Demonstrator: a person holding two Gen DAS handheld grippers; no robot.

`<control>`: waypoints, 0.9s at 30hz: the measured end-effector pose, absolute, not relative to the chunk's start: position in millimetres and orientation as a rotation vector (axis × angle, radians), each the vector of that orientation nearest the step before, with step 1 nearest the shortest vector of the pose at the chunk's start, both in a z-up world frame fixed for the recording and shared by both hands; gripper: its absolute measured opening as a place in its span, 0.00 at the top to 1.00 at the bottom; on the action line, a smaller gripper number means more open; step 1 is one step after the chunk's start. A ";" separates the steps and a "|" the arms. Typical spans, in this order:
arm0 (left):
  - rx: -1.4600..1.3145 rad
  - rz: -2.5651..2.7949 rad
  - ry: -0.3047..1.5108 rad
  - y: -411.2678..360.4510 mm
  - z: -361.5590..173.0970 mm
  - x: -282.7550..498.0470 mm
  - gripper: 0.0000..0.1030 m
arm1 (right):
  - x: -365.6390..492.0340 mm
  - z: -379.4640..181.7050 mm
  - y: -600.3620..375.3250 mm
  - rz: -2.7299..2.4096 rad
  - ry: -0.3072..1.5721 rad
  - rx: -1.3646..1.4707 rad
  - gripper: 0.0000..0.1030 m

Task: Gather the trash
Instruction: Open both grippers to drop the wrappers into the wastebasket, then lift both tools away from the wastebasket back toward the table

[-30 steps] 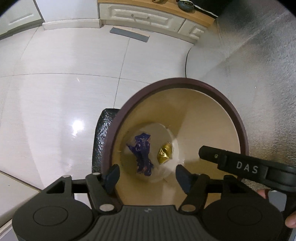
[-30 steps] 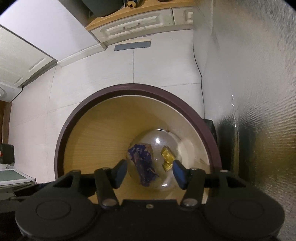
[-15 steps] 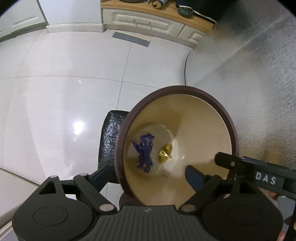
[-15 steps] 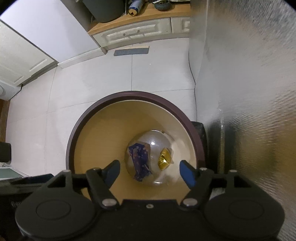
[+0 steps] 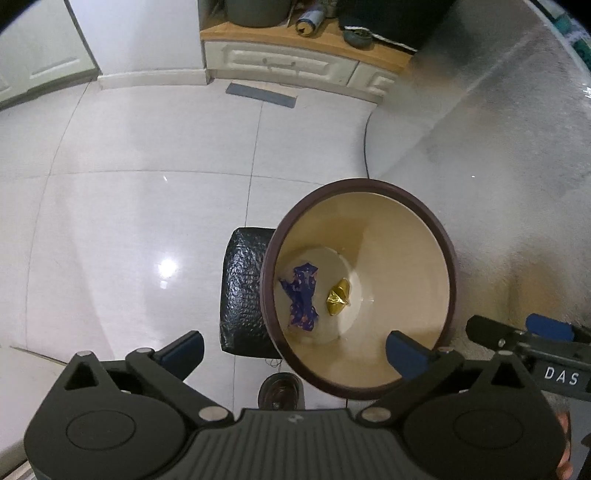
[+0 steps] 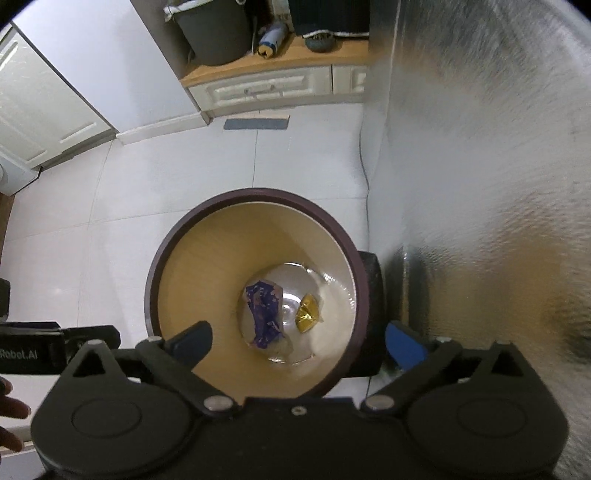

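Note:
A round trash bin (image 5: 448,273) with a dark maroon rim and tan inside stands on the floor. At its bottom lie a crumpled blue wrapper (image 5: 303,295) and a gold foil wrapper (image 5: 338,301). My left gripper (image 5: 295,349) is open and empty, high above the bin's near rim. In the right wrist view the bin (image 6: 166,240), the blue wrapper (image 6: 264,310) and the gold wrapper (image 6: 308,312) show straight below. My right gripper (image 6: 295,341) is open and empty above the bin.
A black textured pedal block (image 5: 242,291) sits at the bin's left side. A silvery textured wall (image 6: 480,184) rises on the right. A low white cabinet (image 6: 273,88) with a grey bucket (image 6: 214,29) stands at the back. The floor is glossy white tile (image 5: 129,221).
Both grippers have risen away from the bin, which looks smaller now. Both sets of jaws have opened wider. The wrappers lie unmoved at the bin's bottom.

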State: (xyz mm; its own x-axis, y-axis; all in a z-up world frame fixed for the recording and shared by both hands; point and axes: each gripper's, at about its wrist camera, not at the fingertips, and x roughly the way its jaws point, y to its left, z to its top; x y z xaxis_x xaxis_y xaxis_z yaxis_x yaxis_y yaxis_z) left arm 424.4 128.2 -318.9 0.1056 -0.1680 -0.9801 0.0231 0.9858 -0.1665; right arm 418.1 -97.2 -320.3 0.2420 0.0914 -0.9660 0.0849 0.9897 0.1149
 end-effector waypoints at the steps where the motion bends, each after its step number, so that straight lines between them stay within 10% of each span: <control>1: -0.116 -0.144 1.449 128.9 -313.9 421.5 0.00 | 415.9 -315.7 -96.0 0.000 1.322 0.146 0.00; 27: -0.120 -0.205 1.266 142.6 -195.1 352.2 0.00 | 336.0 -188.8 -91.3 -0.037 1.156 0.103 0.00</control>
